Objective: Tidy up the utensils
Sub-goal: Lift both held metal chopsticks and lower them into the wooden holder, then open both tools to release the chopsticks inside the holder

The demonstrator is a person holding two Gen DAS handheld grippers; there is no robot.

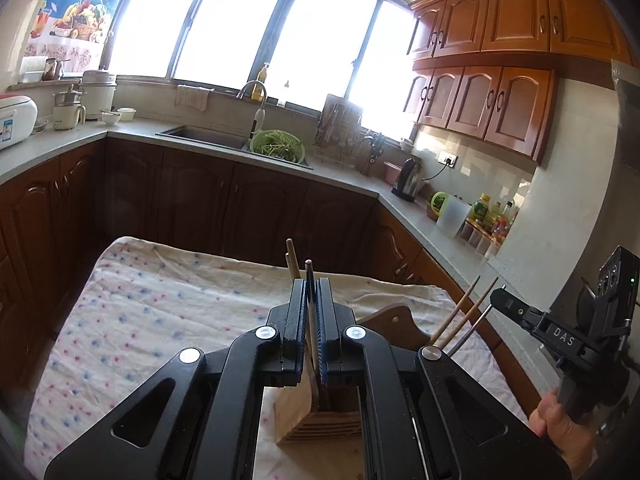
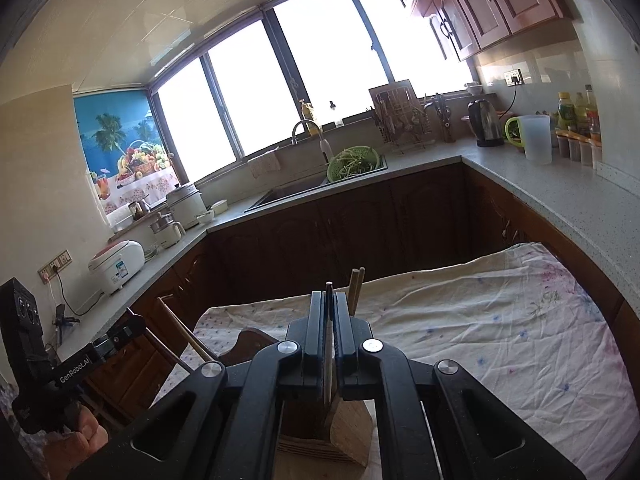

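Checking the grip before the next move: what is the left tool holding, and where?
A thin metal utensil, pinched along its shaft. Its end sticks out past the left tool.

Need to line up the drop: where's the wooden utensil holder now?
In both wrist views the wooden utensil holder stands bottom centre on the floral cloth, directly below each shut tool.

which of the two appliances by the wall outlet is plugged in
The black electric kettle: its cord runs up to the wall outlet. The white rice cooker beside the other outlet shows no plugged cord.
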